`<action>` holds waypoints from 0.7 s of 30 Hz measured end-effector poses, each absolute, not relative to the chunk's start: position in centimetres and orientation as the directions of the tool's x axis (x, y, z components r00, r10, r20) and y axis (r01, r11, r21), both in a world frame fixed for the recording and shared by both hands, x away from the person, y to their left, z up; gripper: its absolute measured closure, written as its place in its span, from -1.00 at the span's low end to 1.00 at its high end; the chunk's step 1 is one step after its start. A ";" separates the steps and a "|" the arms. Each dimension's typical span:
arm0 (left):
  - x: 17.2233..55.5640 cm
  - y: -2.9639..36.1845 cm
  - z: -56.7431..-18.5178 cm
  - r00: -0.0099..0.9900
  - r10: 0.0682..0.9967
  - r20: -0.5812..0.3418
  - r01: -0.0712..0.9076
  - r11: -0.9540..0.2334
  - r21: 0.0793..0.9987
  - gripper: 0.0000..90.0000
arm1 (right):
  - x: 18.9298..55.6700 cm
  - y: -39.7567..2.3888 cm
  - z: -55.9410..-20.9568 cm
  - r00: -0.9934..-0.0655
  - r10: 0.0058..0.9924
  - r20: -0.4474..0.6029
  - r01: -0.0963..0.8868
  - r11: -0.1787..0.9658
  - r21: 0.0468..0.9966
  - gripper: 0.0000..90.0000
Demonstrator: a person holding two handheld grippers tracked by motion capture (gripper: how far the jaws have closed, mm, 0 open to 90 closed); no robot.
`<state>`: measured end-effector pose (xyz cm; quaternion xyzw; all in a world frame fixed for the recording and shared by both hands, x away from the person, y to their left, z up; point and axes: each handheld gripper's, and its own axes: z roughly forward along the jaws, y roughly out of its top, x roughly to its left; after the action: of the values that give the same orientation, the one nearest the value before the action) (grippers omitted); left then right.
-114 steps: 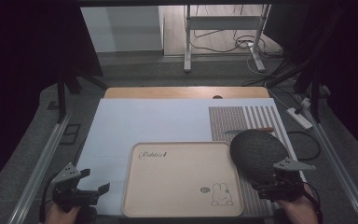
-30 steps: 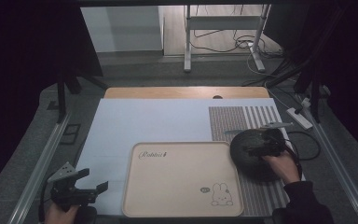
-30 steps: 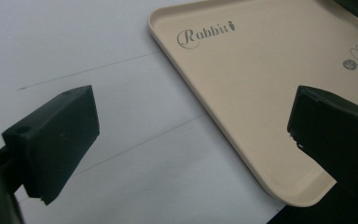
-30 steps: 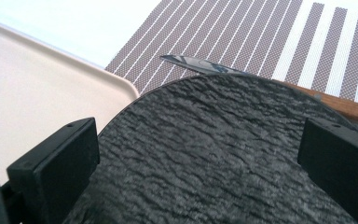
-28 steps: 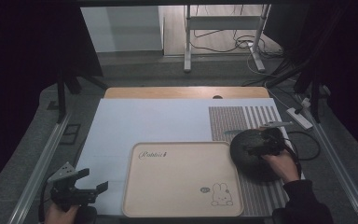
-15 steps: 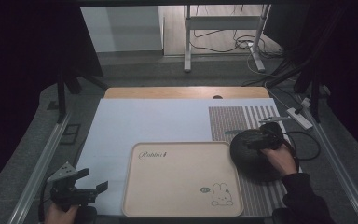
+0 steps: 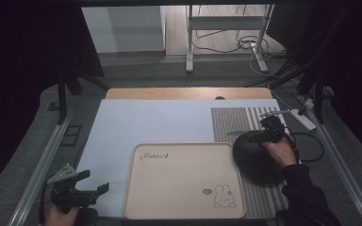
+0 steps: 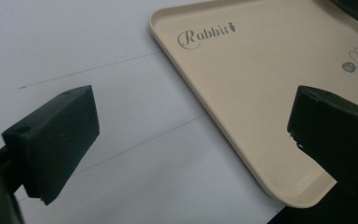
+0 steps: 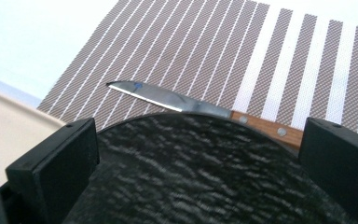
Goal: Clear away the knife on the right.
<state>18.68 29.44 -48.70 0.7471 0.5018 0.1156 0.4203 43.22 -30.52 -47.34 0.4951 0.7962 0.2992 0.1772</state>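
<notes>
In the high view the right gripper hovers over the far edge of a black plate, which lies on a striped mat just right of a beige tray. The left gripper sits at the near left, jaws apart.

In the left gripper view the jaws stand wide, holding nothing, above the white table beside the tray.

In the right gripper view the jaws stand spread over the plate; a knife lies just beyond it on the mat.
</notes>
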 end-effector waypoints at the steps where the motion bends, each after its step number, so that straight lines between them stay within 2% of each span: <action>1: 18.7 29.4 -48.7 0.469 0.847 -0.249 0.653 -0.143 0.744 -0.95 | 43.4 -30.5 -47.4 -0.444 0.896 0.015 0.684 0.328 0.652 -1.00; 20: 18.7 29.5 -48.7 0.467 0.847 -0.253 0.655 -0.139 0.743 -0.95 | 47.8 -30.7 -47.7 -0.415 0.910 -0.013 0.735 0.344 0.585 -1.00; 21: 18.7 29.5 -48.7 0.467 0.847 -0.253 0.655 -0.139 0.743 -0.95 | 48.0 -30.7 -47.7 -0.411 0.911 -0.026 0.733 0.347 0.585 -0.93</action>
<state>18.72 29.48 -48.73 0.7459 0.5035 0.1142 0.4208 47.98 -30.69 -47.70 0.5128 0.8014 0.2517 0.1772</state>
